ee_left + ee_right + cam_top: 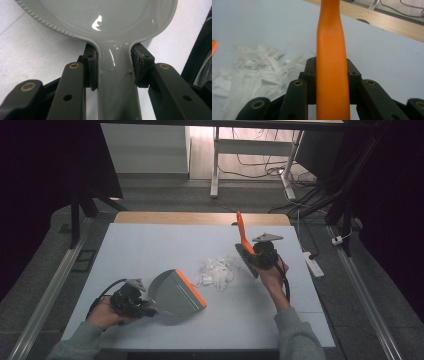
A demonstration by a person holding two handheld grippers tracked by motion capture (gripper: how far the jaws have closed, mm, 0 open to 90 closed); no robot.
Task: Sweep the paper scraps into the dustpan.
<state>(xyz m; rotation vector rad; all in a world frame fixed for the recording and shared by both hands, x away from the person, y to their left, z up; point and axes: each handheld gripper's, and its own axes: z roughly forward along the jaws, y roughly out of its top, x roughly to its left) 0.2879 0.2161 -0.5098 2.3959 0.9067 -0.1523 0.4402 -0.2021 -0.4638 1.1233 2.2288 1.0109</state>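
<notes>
Now left fingers [113, 68] clamp dustpan [175, 292] handle, right fingers [332, 75] clamp brush [243, 237]; paper scraps [216, 272] between, near table [150, 250] centre.

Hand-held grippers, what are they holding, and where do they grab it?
The left hand-held gripper clamps the grey dustpan by its handle. The right hand-held gripper clamps the brush by its orange handle.
</notes>
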